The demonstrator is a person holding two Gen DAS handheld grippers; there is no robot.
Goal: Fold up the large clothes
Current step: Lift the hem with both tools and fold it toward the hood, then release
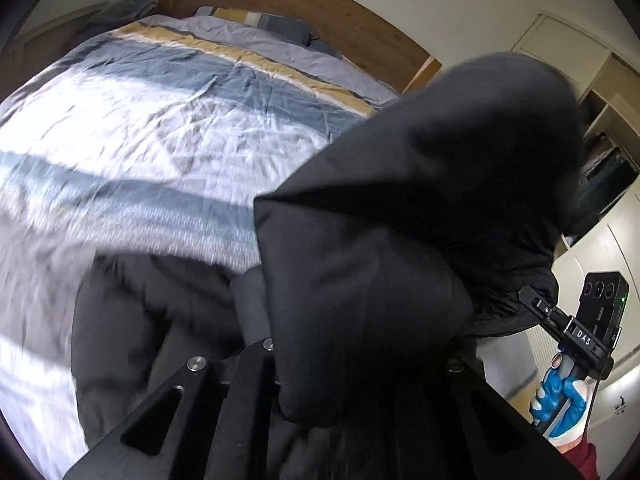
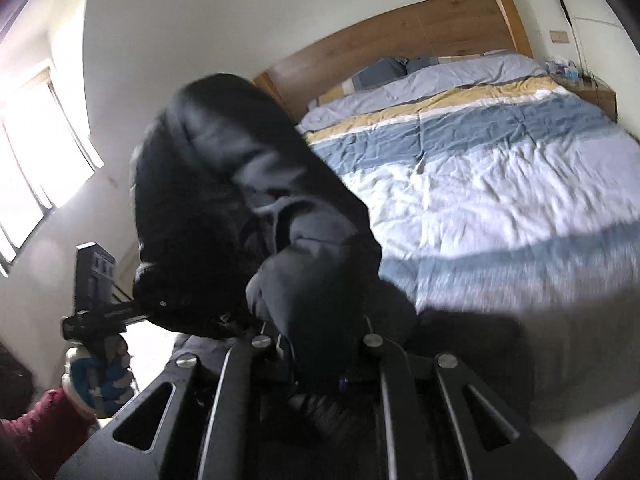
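Padded black coat [image 1: 400, 208] hangs bulky and soft over the bed [image 1: 140, 128]; left gripper [image 1: 320, 360] and right gripper [image 2: 320, 344] both clamp its edge.

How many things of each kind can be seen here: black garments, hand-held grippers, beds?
Black garment: 1
Hand-held gripper: 2, the left hand-held gripper and the right hand-held gripper, each shut on the garment
Bed: 1
Total: 4
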